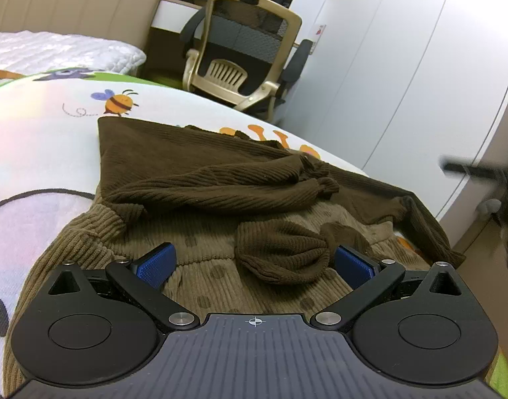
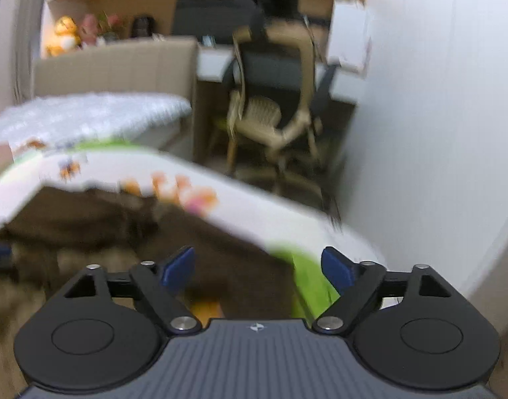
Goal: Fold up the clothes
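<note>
Up in the far middle sits an office chair with a tan frame and dark mesh back, tucked near a white desk. Upper left shows a beige padded headboard and a white quilted cover below it. The bed spreads across the left, its sheet printed with a cartoon bee. Pale wall panels fill the right side. In the blurred right view, what may be plush toys line a shelf at upper left.
</note>
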Tool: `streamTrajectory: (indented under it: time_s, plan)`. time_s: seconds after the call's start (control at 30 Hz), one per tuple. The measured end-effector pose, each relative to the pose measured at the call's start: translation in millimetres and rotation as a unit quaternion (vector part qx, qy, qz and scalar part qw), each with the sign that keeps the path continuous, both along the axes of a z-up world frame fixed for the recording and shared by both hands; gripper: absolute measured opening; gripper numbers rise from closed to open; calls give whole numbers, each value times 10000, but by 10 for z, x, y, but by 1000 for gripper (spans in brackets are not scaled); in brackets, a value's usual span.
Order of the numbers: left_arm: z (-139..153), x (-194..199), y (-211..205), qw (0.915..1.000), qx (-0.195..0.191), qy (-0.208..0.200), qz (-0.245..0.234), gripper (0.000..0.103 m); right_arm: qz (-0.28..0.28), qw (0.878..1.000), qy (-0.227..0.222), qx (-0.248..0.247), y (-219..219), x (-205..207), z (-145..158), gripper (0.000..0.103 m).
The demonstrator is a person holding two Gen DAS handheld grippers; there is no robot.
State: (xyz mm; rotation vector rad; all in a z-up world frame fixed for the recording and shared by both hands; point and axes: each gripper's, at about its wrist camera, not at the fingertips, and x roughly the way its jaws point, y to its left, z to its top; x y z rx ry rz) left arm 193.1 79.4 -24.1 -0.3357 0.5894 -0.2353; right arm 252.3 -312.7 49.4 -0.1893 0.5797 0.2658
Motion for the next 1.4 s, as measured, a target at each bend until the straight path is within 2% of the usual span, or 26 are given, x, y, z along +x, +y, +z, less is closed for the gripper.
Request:
streamTrajectory:
  time_s: [0.1, 0.13, 0.17, 0.2, 0.27, 0.33, 0.47, 0.53, 0.63, 0.77, 0.87, 0.93, 1.03, 1.2, 1.33, 1.4]
  plan:
    - [-4, 5, 5, 10000, -7, 5, -5, 103, -91, 9982, 592, 93, -104, -45, -366, 84]
    - [-5, 7, 5, 10000, -6, 6, -5, 103, -157, 9973, 721, 58, -88, -46, -468, 73]
    - [-5, 7, 5, 10000, -6, 6, -6, 103, -208, 9964, 818, 17, -65, -43, -546, 56]
    - [-4, 6, 5, 10000, -6, 6, -7, 103, -200, 9967, 789, -47, -9, -28, -527, 24]
    - [-3, 2, 6, 10000, -6, 6, -10, 103, -168, 9973, 696, -142, 101, -1, -466, 20]
    - [-2, 0, 4, 10000, -3, 6, -11, 103, 9, 9996, 283, 61, 215, 1, -187, 16]
    - [-6, 2, 9, 10000, -27, 4, -16, 103, 606, 9951, -359, 699, 635, 130, 443, 16]
    - [-8, 3, 11, 10000, -39, 3, -17, 103, 975, 9896, -357, 993, 939, 240, 608, 16]
    - [-8, 6, 12, 10000, -47, 3, -18, 103, 1482, 9827, -140, 1099, 1525, 395, 585, 15]
    - [-15, 5, 23, 10000, -86, -1, -25, 103, 2025, 9732, 355, 1028, 2200, 493, 341, 16]
    - [-18, 7, 43, 9999, -144, 0, -35, 103, 2346, 9638, 535, 1148, 2450, 487, 267, 33]
    - [-19, 11, 51, 9998, -172, 1, -40, 103, 2458, 9588, 400, 1366, 2433, 407, 368, 59]
    - [-20, 9, 58, 9998, -190, 1, -49, 103, 2398, 9586, 105, 1531, 2242, 337, 562, 62]
    - [-20, 11, 78, 9996, -265, 30, -56, 103, 1720, 9720, -251, 1585, 1617, 224, 577, 72]
    - [9, 28, 33, 9999, -109, 123, -43, 103, 1066, 9796, -123, 1698, 1136, 156, 203, 73]
    - [93, 7, 4, 9999, 78, 65, -20, 103, 821, 9796, 48, 1831, 945, 137, -47, 73]
